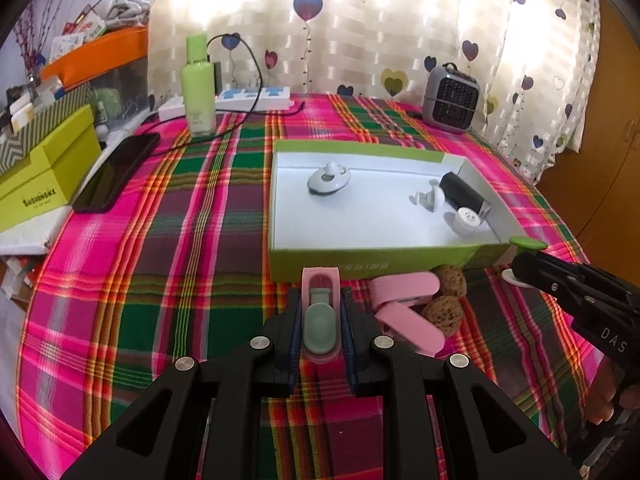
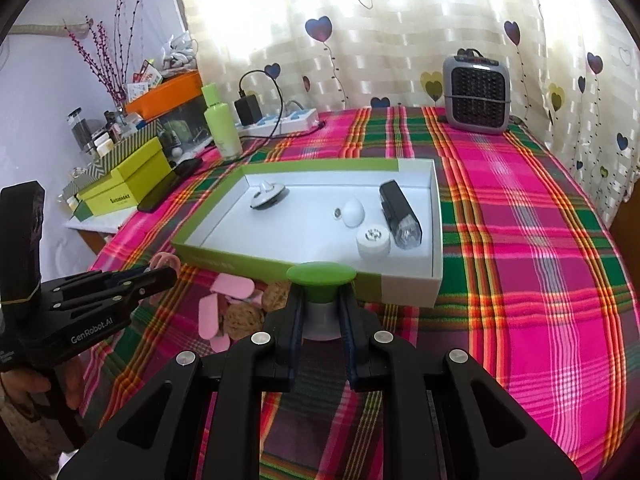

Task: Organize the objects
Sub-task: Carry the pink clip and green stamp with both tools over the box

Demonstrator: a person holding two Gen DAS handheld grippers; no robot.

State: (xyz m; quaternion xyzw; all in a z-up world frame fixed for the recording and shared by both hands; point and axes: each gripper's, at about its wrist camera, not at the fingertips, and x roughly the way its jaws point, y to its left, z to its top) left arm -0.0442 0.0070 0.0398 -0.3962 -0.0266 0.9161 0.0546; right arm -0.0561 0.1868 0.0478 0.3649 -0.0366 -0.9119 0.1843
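My left gripper (image 1: 321,294) is shut on a pink clip with a grey-green tab (image 1: 320,320), held just in front of the near wall of the green box (image 1: 276,208). My right gripper (image 2: 321,300) is shut on a white knob with a green cap (image 2: 322,274), also at the box's (image 2: 437,240) near wall. The box's white inside holds a grey-white knob (image 1: 328,178), a white hook (image 1: 428,198), a black torch (image 1: 464,192) and a white round cap (image 1: 468,220). More pink clips (image 1: 404,292) and two walnuts (image 1: 452,280) lie on the cloth between the grippers.
A plaid cloth (image 1: 180,280) covers the table. At the back stand a green bottle (image 1: 198,84), a white power strip (image 1: 240,100) with a cable, and a grey heater (image 1: 452,100). A black phone (image 1: 116,172) and yellow-green boxes (image 1: 44,184) lie at the left edge.
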